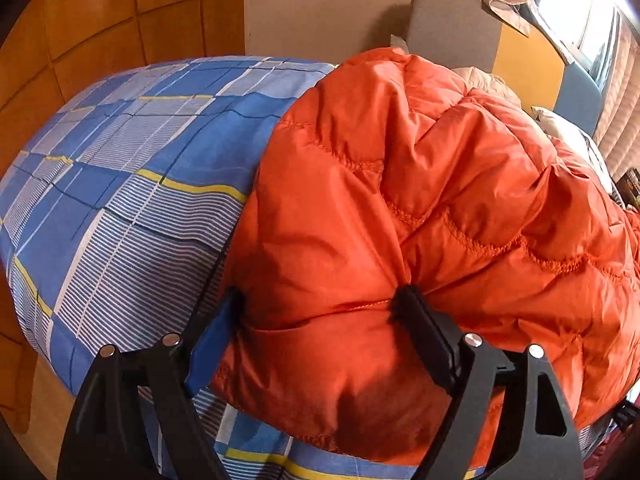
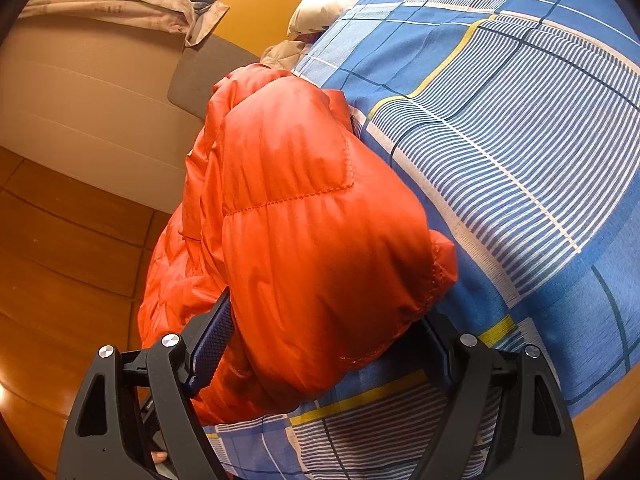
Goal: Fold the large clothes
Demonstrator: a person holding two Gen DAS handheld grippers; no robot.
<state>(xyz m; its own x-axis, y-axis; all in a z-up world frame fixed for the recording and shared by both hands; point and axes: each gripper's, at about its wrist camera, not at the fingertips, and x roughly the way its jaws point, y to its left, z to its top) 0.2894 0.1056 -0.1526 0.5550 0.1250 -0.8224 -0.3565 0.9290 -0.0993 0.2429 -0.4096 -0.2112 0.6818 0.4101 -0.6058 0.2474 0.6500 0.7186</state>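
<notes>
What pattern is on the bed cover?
Blue plaid bed cover with white stripes and yellow lines; clearest in the right wrist view.

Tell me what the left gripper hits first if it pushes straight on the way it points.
The orange jacket. The left gripper already has a puffy fold bulging between its wide jaws, so it would press deeper into the padding at once, with the bed likely beneath, though depth is unclear.

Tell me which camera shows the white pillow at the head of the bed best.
The right wrist view: the white, soft pillow lies unobstructed at the top, on the blue checked bedsheet. In the left wrist view only a sliver peeks out behind the puffy orange quilted jacket.
</notes>
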